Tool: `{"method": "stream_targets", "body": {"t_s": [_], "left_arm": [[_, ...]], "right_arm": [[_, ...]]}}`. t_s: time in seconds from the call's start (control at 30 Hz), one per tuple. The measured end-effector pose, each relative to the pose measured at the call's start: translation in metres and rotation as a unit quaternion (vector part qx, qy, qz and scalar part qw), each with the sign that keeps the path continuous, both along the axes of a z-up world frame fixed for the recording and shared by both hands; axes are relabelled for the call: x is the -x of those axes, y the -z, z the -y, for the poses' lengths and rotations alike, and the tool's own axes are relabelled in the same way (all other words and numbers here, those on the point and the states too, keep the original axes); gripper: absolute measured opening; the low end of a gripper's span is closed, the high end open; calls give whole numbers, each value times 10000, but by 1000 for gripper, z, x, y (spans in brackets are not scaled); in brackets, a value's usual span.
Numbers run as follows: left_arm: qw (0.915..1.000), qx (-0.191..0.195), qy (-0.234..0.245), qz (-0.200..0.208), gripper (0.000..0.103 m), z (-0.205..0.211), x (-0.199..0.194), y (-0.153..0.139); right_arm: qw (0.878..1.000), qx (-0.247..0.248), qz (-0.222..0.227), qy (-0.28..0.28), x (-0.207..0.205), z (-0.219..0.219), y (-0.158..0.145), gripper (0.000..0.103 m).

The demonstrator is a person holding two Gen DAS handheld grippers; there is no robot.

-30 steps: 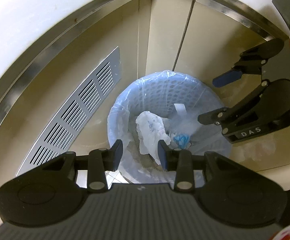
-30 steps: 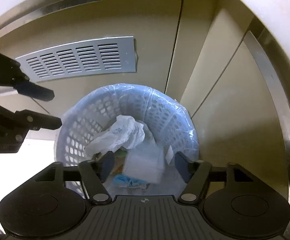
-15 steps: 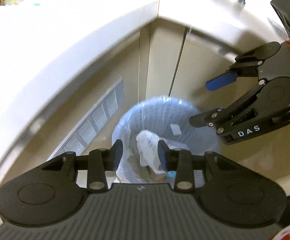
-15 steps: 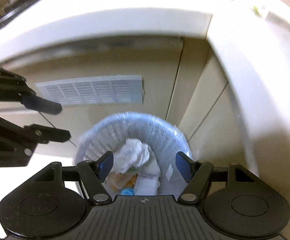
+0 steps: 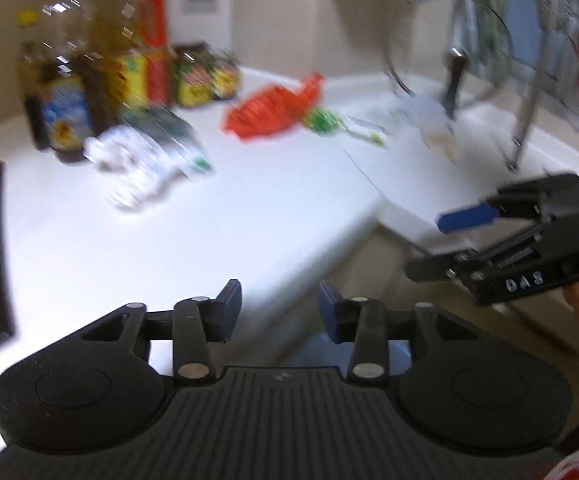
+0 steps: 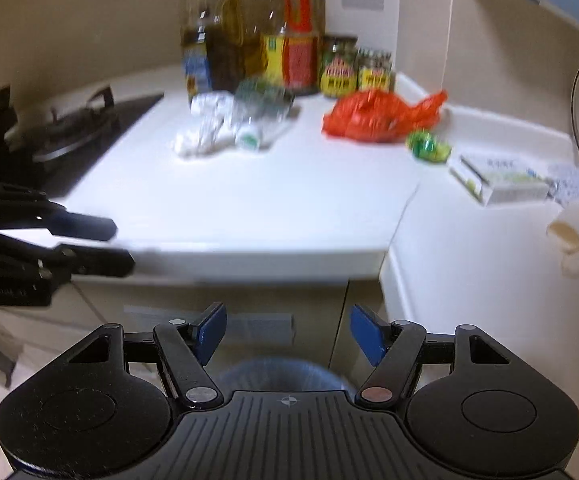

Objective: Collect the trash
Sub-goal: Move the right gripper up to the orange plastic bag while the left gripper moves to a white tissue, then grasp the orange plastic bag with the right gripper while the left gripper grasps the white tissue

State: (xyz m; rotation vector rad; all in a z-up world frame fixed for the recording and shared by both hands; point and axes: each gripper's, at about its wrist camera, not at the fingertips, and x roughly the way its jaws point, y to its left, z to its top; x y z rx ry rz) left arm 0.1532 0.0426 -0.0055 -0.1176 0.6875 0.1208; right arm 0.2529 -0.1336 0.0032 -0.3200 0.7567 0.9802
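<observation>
Trash lies on the white countertop (image 6: 273, 200): a red plastic bag (image 6: 377, 118) (image 5: 273, 108), a green wrapper (image 6: 427, 146), crumpled white paper (image 6: 205, 128) (image 5: 133, 168), a plastic bottle on its side (image 6: 261, 120) and a small box (image 6: 497, 180). The lined bin (image 6: 277, 372) shows just below the counter's front edge. My left gripper (image 5: 279, 312) (image 6: 105, 244) hovers before that edge; its jaws are opening and nothing is between them. My right gripper (image 6: 287, 334) (image 5: 445, 244) is open and empty, beside the left one and clear of the trash.
Oil and sauce bottles (image 6: 249, 40) and jars (image 6: 353, 68) stand along the back wall. A gas stove (image 6: 69, 136) is at the left. A faucet (image 5: 453, 80) and a rack stand at the right, where a pale cup (image 6: 573, 228) lies tipped.
Both grippers have risen from above the bin to countertop height and tilted up, so the counter fills both views. The left jaws stand a little wider. Neither gripper holds anything.
</observation>
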Motion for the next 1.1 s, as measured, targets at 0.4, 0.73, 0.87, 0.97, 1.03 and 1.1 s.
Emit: {"method": "stream_targets", "body": {"t_s": [0.4,0.73,0.87,0.97,1.03,1.1], "left_arm": [[9939,-630,-900,-4,53,-62,-55,0],[9892,-1333,-452,-403,59,-98,-118,19],[9882,-1399,-276,-560,60,-107,-138,30],[9872,-1434,-171,-679,53,-110,-147,36],[9872,-1410,-163,-729,37,-112,-149,38],[9885,-1327,-188,-702,25,-113,-145,35]], "right_arm": [[9991,-345,32,-258,-51,-44,-15,69],[9991,-432,32,-34,-77,-71,-18,69],[9992,-387,-10,124,-86,-75,-15,69],[9991,-354,-57,219,-93,-77,-12,69],[9989,-357,-105,276,-98,-79,-11,69],[9987,-394,-159,291,-103,-84,-11,69]]}}
